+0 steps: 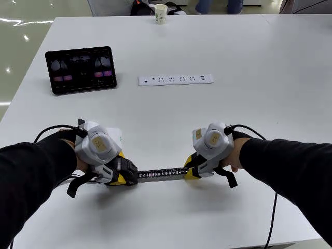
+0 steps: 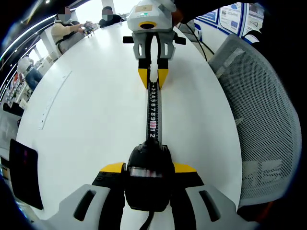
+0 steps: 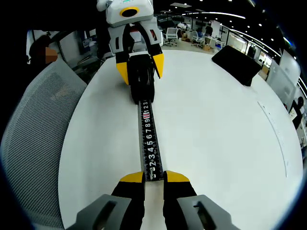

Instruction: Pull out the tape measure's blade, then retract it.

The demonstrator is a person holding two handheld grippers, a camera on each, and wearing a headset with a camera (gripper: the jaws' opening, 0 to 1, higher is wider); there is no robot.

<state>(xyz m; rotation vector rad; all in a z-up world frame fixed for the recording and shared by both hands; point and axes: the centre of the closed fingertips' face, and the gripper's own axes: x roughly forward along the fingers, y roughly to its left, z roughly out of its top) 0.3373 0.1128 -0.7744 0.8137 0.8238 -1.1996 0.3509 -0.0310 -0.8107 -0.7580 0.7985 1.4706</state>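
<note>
1. At the near edge of the white table [image 1: 207, 109], my left gripper [image 1: 118, 174] is clamped round the black tape measure case [image 1: 128, 171], jaws pressed on both sides.
2. From the case the blade [image 1: 162, 174] stretches rightward, low along the tabletop, numbers up.
3. My right gripper [image 1: 191, 170] has the blade's tip pinched between closed yellow jaws.
4. Farther back there's a tablet [image 1: 80, 69], then a power strip [image 1: 175, 79].

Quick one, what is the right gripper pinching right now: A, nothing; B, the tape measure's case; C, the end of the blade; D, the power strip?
C: the right gripper is shut on the end of the blade, while the left gripper holds the case.
</note>
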